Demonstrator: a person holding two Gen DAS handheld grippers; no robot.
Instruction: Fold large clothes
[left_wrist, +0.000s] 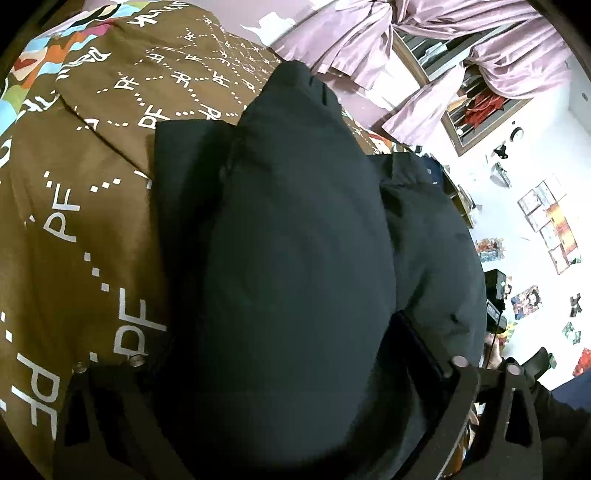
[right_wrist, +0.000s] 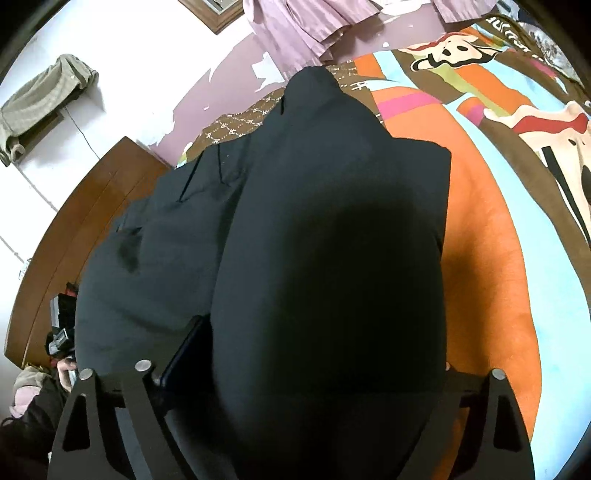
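- Black puffy coat (left_wrist: 295, 258) lies on the bed, on a brown cover (left_wrist: 92, 221) with white letters, and it fills the space right in front of both sets of jaws.
- Left gripper (left_wrist: 291, 373) has its jaws wide apart, with a fat fold of the coat bulging between them. I cannot tell if the pads press on it.
- Right gripper (right_wrist: 291, 373) looks the same: jaws wide apart, one on each side of a thick roll of coat. Whether it squeezes the coat is hidden by the dark cloth.
- I think the jaws stand so wide because the coat is thick and soft, so a big bite is needed to lift a whole fold.
- Beyond the jaws the coat tapers to a rounded end, near the far side of the bed.
- Outside the right jaws there is lots of bare bedding, orange and blue (right_wrist: 517, 258), so a fold has room to land there.
- Outside the left jaws the brown cover is open too.
- Between the two grippers the rest of the coat lies lumpy, and a wooden bed frame (right_wrist: 74, 221) marks the edge past it.
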